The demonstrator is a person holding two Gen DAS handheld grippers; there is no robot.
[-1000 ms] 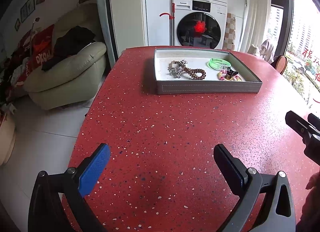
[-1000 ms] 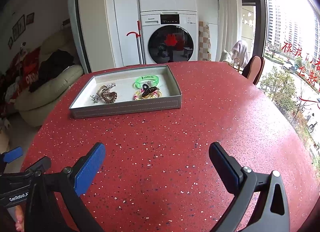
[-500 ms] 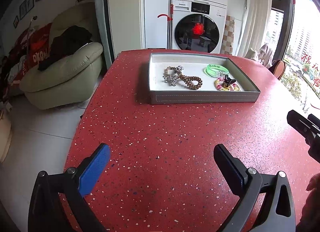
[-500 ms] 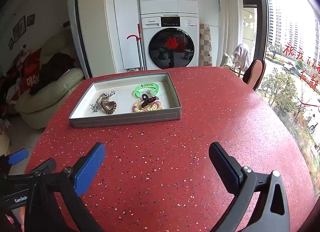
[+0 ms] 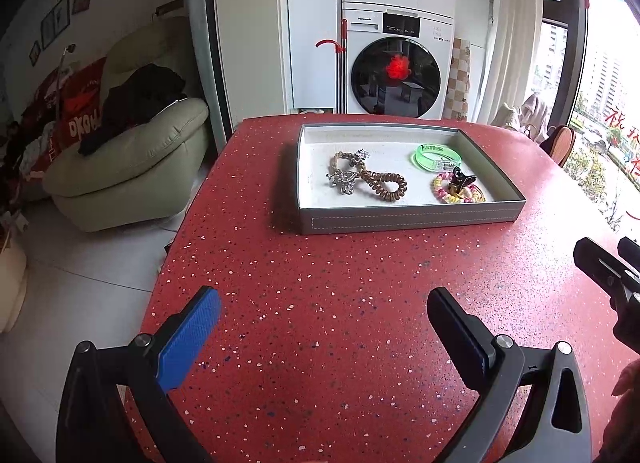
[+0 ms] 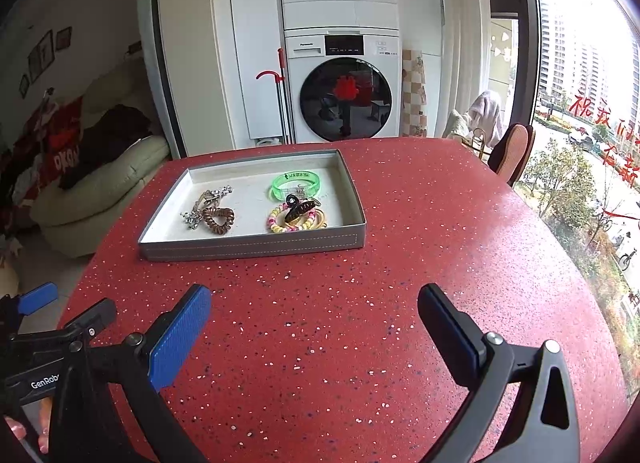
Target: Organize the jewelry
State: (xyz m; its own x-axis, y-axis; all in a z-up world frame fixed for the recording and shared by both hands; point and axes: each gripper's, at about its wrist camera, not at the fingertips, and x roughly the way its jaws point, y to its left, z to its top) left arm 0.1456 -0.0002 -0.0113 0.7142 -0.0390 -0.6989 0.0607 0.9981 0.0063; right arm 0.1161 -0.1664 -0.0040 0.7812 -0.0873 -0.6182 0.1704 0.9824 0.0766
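A grey tray [image 5: 408,218] [image 6: 252,248] sits on the red speckled table. Inside lie a green bangle [image 5: 437,156] [image 6: 295,184], a brown spiral hair tie [image 5: 385,184] [image 6: 218,220], a silver crystal piece [image 5: 346,181] [image 6: 191,218], and a pastel bead bracelet [image 5: 444,192] [image 6: 280,225] with a dark claw clip [image 5: 461,180] [image 6: 301,208] on top. My left gripper [image 5: 322,315] is open and empty, well short of the tray. My right gripper [image 6: 314,311] is open and empty too, near the front of the table.
The red table [image 5: 352,303] [image 6: 440,231] curves away on the left above a white floor. A cream sofa [image 5: 132,159] stands left, stacked washing machines [image 6: 340,63] behind, a chair back [image 6: 514,151] at the far right by the window.
Both grippers have tilted or risen a little, so the tray sits lower and nearer in each view. The jaws stayed open. Nothing in the tray moved.
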